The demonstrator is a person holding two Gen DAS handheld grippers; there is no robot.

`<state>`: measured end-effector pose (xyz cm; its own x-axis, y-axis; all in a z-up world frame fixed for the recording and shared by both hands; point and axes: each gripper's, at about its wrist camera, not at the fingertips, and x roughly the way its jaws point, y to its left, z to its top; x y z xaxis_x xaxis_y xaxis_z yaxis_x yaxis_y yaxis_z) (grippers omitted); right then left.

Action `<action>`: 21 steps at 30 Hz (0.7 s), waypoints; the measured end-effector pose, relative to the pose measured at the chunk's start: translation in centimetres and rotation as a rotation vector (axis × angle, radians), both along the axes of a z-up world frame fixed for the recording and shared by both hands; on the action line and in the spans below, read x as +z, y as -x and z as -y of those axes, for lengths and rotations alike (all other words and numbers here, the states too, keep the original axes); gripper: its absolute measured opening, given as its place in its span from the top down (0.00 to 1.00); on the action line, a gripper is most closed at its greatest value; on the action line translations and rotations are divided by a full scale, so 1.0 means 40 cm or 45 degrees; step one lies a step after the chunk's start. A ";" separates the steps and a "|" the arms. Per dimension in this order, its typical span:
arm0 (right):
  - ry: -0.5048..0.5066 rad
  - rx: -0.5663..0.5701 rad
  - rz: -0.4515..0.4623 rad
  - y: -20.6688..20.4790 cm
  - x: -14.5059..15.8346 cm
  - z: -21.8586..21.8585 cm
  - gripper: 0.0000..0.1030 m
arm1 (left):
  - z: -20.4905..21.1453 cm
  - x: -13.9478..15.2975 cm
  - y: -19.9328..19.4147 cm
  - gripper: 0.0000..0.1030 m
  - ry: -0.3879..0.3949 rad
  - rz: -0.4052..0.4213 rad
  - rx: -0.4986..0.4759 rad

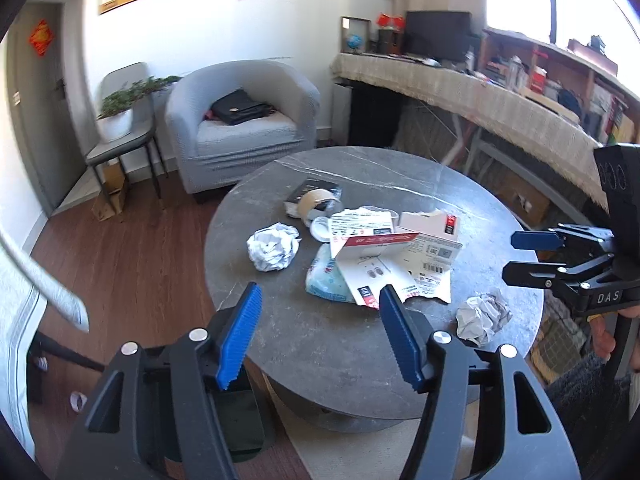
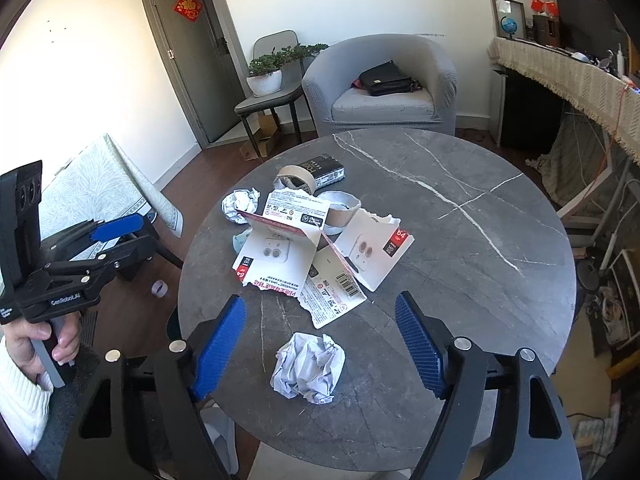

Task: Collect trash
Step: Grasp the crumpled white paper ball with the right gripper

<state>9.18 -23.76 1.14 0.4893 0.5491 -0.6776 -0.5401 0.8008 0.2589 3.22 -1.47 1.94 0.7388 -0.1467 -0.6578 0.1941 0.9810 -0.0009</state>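
Trash lies on a round grey marble table (image 1: 320,340) (image 2: 460,240). A crumpled paper ball (image 2: 308,366) (image 1: 482,316) lies near the front edge, between my open right gripper's (image 2: 320,340) blue fingers, which hover above it. A second paper ball (image 1: 274,246) (image 2: 239,205) lies at the left. Torn white packaging (image 1: 394,268) (image 2: 316,256), a light-blue tissue pack (image 1: 326,280), tape rolls (image 1: 316,202) (image 2: 294,178) and a black box (image 2: 326,170) sit mid-table. My left gripper (image 1: 320,332) is open and empty above the table's near edge.
A grey armchair (image 1: 240,120) (image 2: 380,84) with a black bag stands behind the table. A chair with a potted plant (image 2: 266,76) is to its left. A cloth-covered desk (image 1: 460,92) runs along the right. A patterned cushion (image 2: 96,188) is on the left.
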 end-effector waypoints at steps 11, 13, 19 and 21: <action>-0.102 0.048 -0.111 0.003 -0.020 0.032 0.37 | 0.096 -0.027 -0.127 0.67 -0.330 -0.117 -0.416; -0.116 0.059 -0.135 0.004 -0.026 0.039 0.37 | 0.104 -0.035 -0.158 0.67 -0.346 -0.149 -0.472; -0.123 0.070 -0.170 0.005 -0.038 0.050 0.38 | 0.146 -0.069 -0.219 0.65 -0.484 -0.204 -0.595; -0.116 0.068 -0.180 0.006 -0.043 0.053 0.40 | 0.152 -0.085 -0.234 0.66 -0.487 -0.236 -0.634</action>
<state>8.96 -25.88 -0.59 0.3607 0.6341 -0.6840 -0.5345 0.7415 0.4055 12.58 -7.57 -1.45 0.5125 -0.1726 -0.8411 0.6551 0.7119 0.2531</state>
